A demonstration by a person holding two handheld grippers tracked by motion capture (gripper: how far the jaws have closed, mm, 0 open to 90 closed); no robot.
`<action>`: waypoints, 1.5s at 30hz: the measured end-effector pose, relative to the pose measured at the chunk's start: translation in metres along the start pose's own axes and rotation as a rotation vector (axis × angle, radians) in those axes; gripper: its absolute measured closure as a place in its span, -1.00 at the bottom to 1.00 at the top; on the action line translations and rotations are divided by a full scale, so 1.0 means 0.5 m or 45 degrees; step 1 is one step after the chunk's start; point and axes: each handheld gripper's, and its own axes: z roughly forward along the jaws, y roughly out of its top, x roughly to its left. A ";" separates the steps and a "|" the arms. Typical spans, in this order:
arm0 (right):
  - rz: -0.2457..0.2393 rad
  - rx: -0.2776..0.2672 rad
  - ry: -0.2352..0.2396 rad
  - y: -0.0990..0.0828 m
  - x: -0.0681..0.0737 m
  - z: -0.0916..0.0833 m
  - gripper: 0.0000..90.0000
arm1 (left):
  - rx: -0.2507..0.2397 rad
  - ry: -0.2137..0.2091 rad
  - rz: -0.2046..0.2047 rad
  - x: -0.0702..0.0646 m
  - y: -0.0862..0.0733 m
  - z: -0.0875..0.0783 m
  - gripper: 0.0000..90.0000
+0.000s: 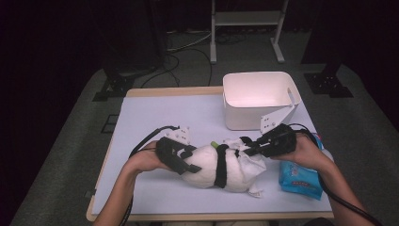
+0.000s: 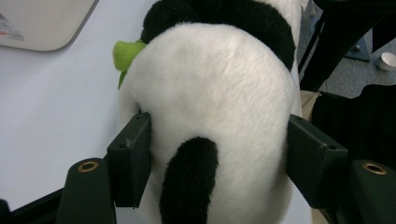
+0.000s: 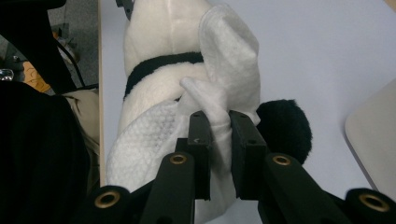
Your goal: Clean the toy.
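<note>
The left gripper [image 1: 181, 157] clamps the plush panda [image 1: 211, 167], lying mid-bench at six o'clock from the white bin [image 1: 258, 96]. The right gripper's [image 3: 219, 135] fingers pinch the wet wipe [image 3: 229, 60]; rub gently, holding the toy steady.

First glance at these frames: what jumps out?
A plush panda lies on its side near the front of the table, gripped from both ends. The left gripper clamps its white body, while the right gripper pinches a white wipe draped over the toy. Behind them stands a white bin; a blue wipes pack lies at right.
</note>
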 end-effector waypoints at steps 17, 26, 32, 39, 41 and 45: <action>0.054 -0.026 0.008 -0.046 0.007 -0.018 0.76 | 0.000 -0.001 -0.008 0.002 0.004 -0.001 -0.32; -0.004 0.002 0.036 -0.001 0.013 0.003 0.75 | 0.013 -0.001 -0.013 0.003 0.009 -0.001 -0.32; -0.058 0.044 0.060 0.038 0.019 0.027 0.75 | 0.015 0.003 0.001 0.000 0.022 -0.001 -0.32; -0.067 0.068 0.069 0.053 0.021 0.039 0.75 | 0.009 -0.001 -0.003 0.003 0.022 -0.001 -0.32; -0.063 0.056 0.067 0.046 0.016 0.034 0.75 | 0.003 -0.005 -0.003 0.004 0.021 -0.001 -0.32; -0.033 0.040 0.051 0.026 0.010 0.020 0.75 | -0.004 -0.005 -0.002 0.006 0.021 -0.002 -0.32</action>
